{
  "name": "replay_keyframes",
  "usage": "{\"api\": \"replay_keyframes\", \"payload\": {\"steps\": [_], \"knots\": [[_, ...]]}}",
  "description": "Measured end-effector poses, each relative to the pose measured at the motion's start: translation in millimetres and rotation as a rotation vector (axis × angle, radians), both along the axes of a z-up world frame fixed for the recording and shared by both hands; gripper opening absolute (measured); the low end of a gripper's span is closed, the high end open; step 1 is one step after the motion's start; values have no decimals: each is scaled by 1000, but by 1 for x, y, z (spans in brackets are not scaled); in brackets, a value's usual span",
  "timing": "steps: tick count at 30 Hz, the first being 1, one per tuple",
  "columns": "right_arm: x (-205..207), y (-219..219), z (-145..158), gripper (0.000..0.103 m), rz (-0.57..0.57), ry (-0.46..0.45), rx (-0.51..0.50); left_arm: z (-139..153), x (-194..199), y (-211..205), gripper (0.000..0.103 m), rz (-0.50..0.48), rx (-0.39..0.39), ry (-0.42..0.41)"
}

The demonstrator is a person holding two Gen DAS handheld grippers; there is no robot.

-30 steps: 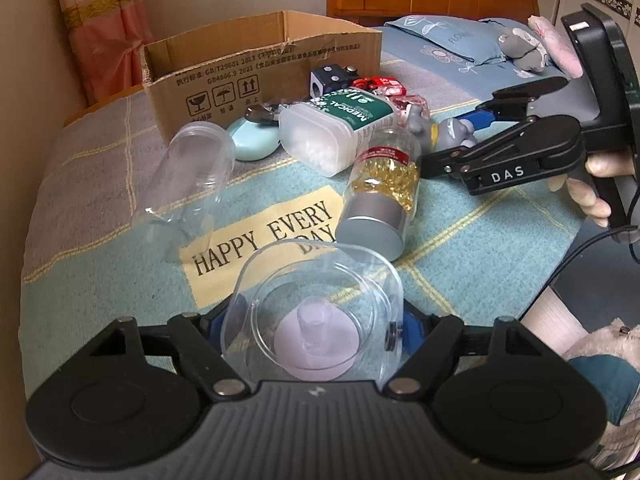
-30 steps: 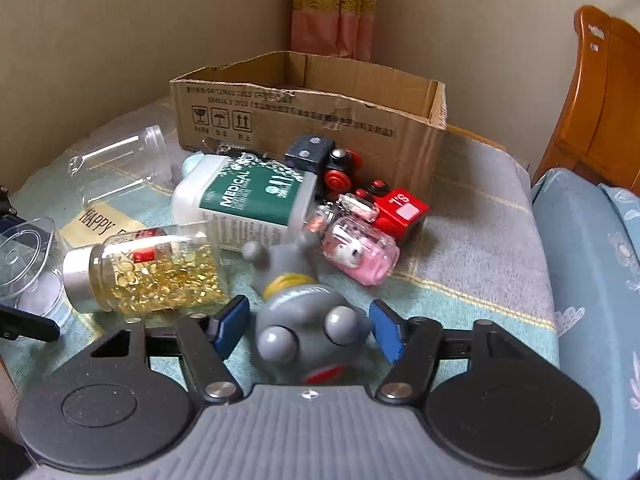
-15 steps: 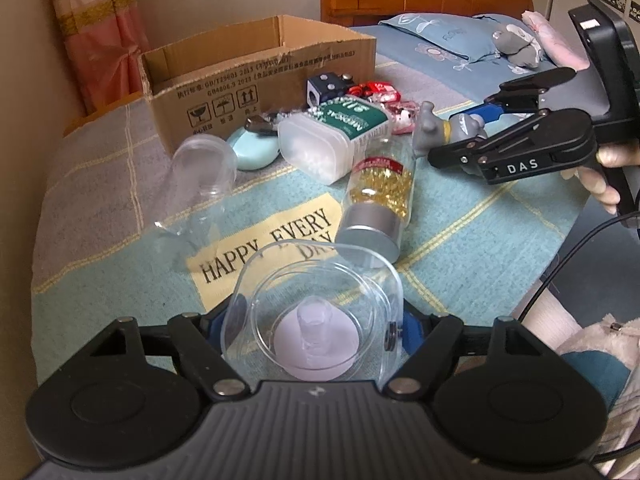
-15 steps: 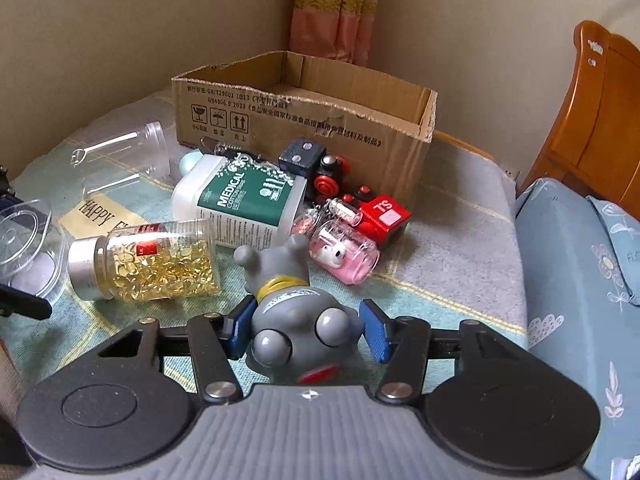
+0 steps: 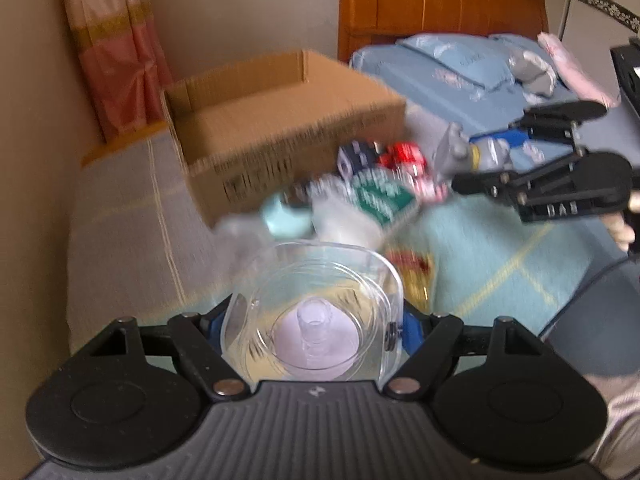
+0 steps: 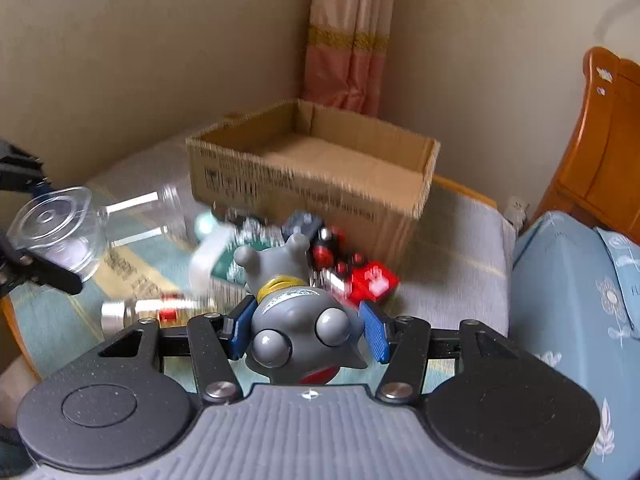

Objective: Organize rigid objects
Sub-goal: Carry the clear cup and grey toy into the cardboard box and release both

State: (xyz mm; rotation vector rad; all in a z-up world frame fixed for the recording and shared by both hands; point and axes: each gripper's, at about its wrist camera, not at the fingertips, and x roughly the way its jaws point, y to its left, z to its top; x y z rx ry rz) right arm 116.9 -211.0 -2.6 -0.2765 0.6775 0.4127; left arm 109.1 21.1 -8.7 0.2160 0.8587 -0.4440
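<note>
My left gripper point(image 5: 314, 326) is shut on a clear plastic lidded container point(image 5: 316, 312) and holds it above the table; the same container point(image 6: 56, 228) shows at the left of the right wrist view. A grey big-eyed toy figure point(image 6: 298, 324) sits between the blue pads point(image 6: 374, 336) of my right gripper point(image 6: 306, 330), which is shut on it and lifted off the cloth. From the left wrist view that gripper point(image 5: 476, 160) and its grey toy point(image 5: 472, 152) hang at the right. An open cardboard box point(image 6: 316, 172) stands behind the pile; its inside looks bare.
On the cloth lie a green-labelled medical tub point(image 5: 360, 208), a jar of yellow capsules point(image 6: 160, 312), a clear jar point(image 6: 136, 216), a pale blue case point(image 5: 284, 216) and red and black toys point(image 6: 360, 276). A bed point(image 6: 580, 320) and wooden headboard point(image 5: 440, 8) stand at the right.
Both grippers have risen with their loads. The right jaws closed onto the grey toy and lifted it off the cloth. The box now shows from higher up, with its inside visible.
</note>
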Motion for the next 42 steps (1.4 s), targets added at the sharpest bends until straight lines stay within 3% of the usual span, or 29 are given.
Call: {"api": "replay_keyframes", "payload": {"steps": [6, 12, 19, 27, 31, 33, 42], "knots": [[26, 7, 27, 60, 35, -47, 26, 31, 48, -9, 77, 5, 13, -56], [71, 11, 42, 60, 29, -53, 47, 42, 110, -17, 77, 25, 59, -81], [113, 13, 41, 60, 11, -27, 40, 35, 185, -21, 77, 60, 83, -60], [145, 8, 40, 60, -10, 2, 34, 8, 252, -24, 77, 116, 82, -10], [155, 7, 39, 61, -19, 7, 26, 1, 271, -25, 81, 154, 75, -38], [158, 7, 39, 61, -22, 10, 24, -1, 275, -25, 92, 183, 90, -63], [181, 9, 35, 61, -24, 35, 29, 2, 264, -20, 94, 152, 67, 0]]}}
